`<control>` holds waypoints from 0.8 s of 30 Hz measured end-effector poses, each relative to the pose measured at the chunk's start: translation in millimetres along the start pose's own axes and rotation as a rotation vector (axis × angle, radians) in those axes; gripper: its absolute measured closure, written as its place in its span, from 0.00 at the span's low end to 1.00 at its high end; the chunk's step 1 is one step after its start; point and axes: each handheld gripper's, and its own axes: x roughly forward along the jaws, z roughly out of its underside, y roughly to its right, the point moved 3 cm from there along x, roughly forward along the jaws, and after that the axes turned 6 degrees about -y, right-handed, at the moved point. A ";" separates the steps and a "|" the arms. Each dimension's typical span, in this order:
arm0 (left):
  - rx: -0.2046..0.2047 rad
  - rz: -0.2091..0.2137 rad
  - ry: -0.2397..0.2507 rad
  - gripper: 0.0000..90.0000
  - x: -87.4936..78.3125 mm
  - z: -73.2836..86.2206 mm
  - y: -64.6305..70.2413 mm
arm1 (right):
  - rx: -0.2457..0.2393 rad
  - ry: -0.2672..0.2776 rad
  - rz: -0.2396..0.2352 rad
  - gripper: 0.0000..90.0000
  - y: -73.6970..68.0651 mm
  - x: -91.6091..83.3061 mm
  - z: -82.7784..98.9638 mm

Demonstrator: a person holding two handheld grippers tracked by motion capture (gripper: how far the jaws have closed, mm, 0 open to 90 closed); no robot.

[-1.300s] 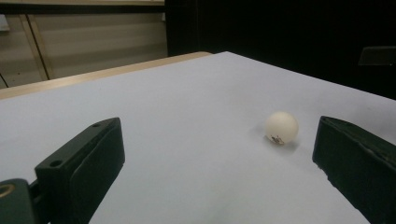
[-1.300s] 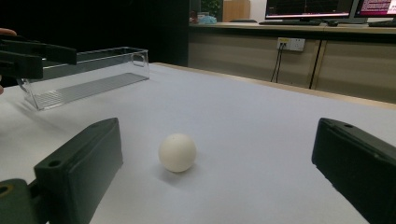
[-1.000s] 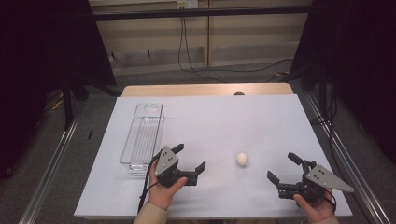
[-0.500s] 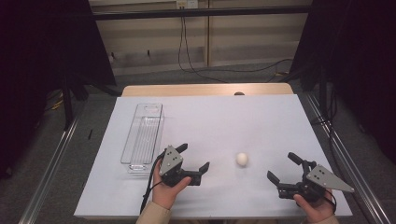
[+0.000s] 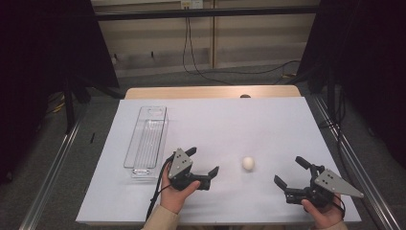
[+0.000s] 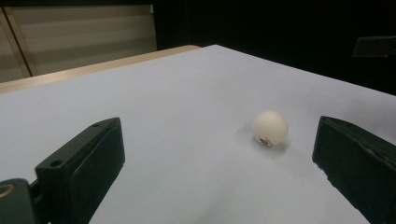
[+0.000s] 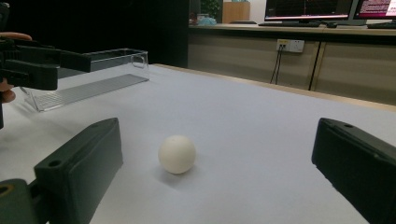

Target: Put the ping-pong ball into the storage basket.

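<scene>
The white ball point(image 5: 248, 163) lies on the table outside the clear bin point(image 5: 146, 140), both grippers' fingers apart.

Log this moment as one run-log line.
left gripper: open, near ball | right gripper: open, apart | ball: on table, untouched | clear bin: left, empty

The small off-white ball point(image 7: 176, 154) looks matt and smooth, the clear plastic bin point(image 5: 147, 140) is glossy, and the white-covered bench point(image 5: 268, 124) looks matt like paper.
</scene>
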 end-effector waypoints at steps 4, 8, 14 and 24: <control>-0.012 0.012 -0.002 0.02 5.6 -2.6 1.7 | -0.003 -0.011 -0.009 0.02 0.3 -0.3 0.8; -0.023 0.025 -0.006 0.02 11.1 -3.5 3.1 | -0.008 -0.003 -0.005 0.02 0.0 -0.1 0.2; -0.018 0.039 -0.020 0.02 19.3 -6.2 6.7 | -0.005 -0.002 -0.007 0.02 0.1 0.0 0.0; -0.024 0.061 -0.040 0.02 30.3 -8.4 9.9 | -0.008 -0.002 -0.008 0.02 -0.1 -0.4 -0.2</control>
